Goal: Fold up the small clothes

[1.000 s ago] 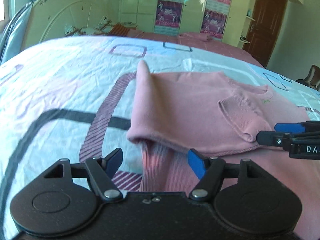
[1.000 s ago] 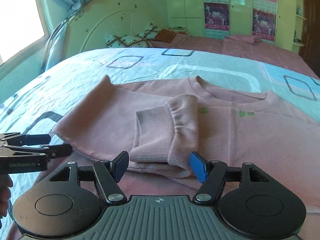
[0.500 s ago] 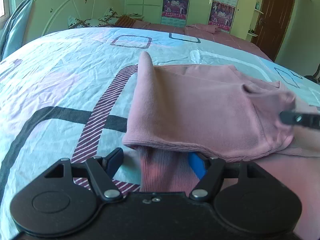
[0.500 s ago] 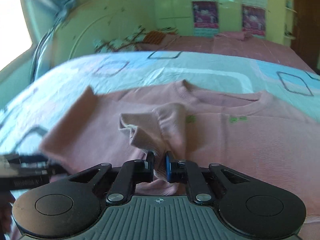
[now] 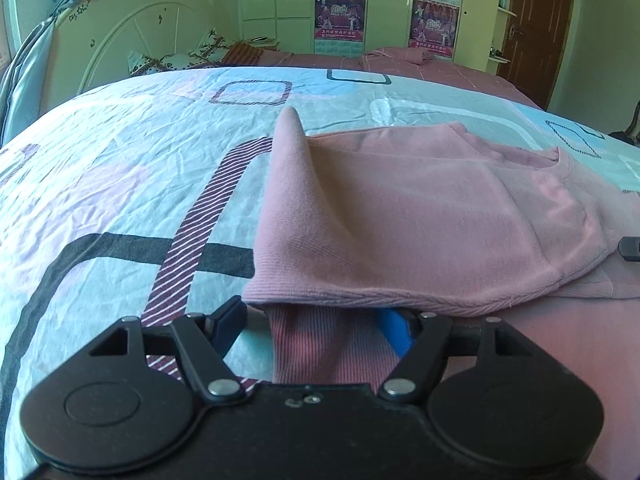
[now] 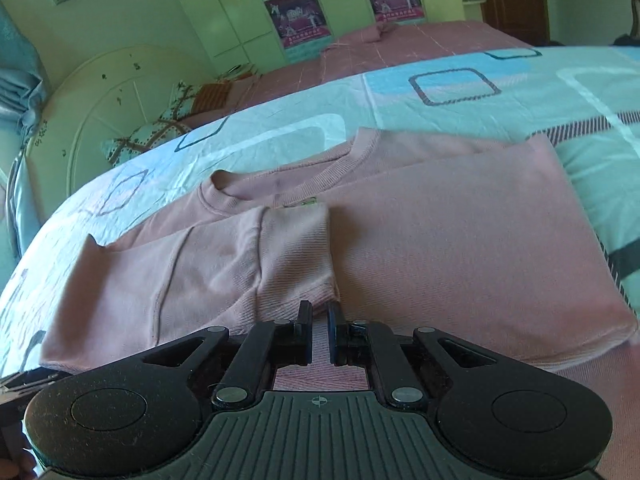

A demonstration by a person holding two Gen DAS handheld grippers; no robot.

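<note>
A small pink sweater (image 5: 420, 216) lies flat on the bed, also seen in the right wrist view (image 6: 460, 248). Its left sleeve (image 6: 224, 264) is folded across the chest, with the ribbed cuff (image 6: 300, 256) near the middle. My left gripper (image 5: 316, 320) is open, its jaws on either side of the ribbed hem under the folded sleeve's edge. My right gripper (image 6: 319, 330) is shut with a thin gap, pinching the lower edge of the cuff. Its tip shows at the right edge of the left wrist view (image 5: 630, 248).
The bed has a light blue patterned sheet (image 5: 120, 184). A white round headboard (image 5: 152, 40) and pillows (image 6: 160, 136) are at the far left. A second bed with a pink cover (image 6: 420, 40), wardrobes and a brown door (image 5: 536, 24) stand behind.
My right gripper closed on the sleeve cuff and carried it rightward across the sweater's chest. The left gripper stayed open at the hem and moved slightly forward.
</note>
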